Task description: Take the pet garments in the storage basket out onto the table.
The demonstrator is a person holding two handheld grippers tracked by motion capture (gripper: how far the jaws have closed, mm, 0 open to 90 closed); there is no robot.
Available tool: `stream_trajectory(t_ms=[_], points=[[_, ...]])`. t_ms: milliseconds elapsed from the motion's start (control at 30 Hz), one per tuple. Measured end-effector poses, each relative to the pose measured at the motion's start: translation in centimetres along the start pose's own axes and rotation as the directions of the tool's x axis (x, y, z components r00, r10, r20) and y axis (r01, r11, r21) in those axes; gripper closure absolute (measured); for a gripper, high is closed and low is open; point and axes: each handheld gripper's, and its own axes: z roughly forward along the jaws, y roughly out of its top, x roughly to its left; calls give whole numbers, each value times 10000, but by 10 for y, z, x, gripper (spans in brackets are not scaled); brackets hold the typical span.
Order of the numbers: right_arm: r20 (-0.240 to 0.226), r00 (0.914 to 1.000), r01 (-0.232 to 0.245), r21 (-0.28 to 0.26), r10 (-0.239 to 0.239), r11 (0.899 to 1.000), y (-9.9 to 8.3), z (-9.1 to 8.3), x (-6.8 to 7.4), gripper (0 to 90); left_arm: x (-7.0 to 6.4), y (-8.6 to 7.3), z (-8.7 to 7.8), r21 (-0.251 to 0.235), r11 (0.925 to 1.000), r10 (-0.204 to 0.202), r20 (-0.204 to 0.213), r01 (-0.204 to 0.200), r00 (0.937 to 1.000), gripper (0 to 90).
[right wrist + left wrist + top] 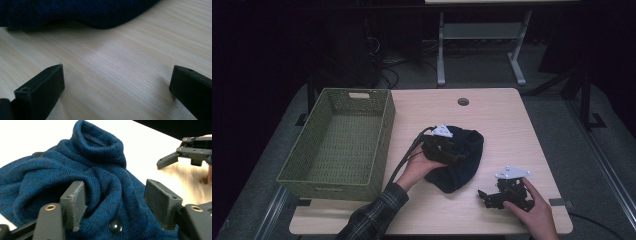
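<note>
A: Where is the sweater (100, 182)?

B: Bunched mid-tabletop (507, 120), right of the basket (337, 145). The left claw (117, 202) straddles a fold, jaws spread.

A: The right claw (484, 196)?

B: Open, empty, near the hem. The left should close deep on the fold, avoiding the button (115, 226).
</note>
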Motion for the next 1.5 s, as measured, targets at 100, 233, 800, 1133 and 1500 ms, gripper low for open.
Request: stream_trajectory(t_ms=[100, 233, 800, 1133, 1500], points=[[-2, 10000, 1, 3, -1, 10000, 0, 0, 0, 0, -2, 1, -7, 48, 9999, 135, 16, -135, 9999, 286], [-8, 10000, 0, 1, 0, 10000, 0, 0, 0, 0, -7, 2, -16, 19, 9995, 324, -124, -324, 9994, 241], [-3, 10000, 14, 7, -14, 10000, 0, 0, 0, 0, -21, -19, -48, 373, 9981, 520, -670, -495, 9964, 152], [-2, 10000, 20, 4, -20, 10000, 0, 0, 0, 0, -26, -38, -57, 391, 9990, 255, -1204, -209, 9924, 134], [-2, 10000, -5, 21, 5, 10000, 0, 0, 0, 0, -32, -63, -62, 804, 9967, 250, -1820, -104, 9830, 134]])
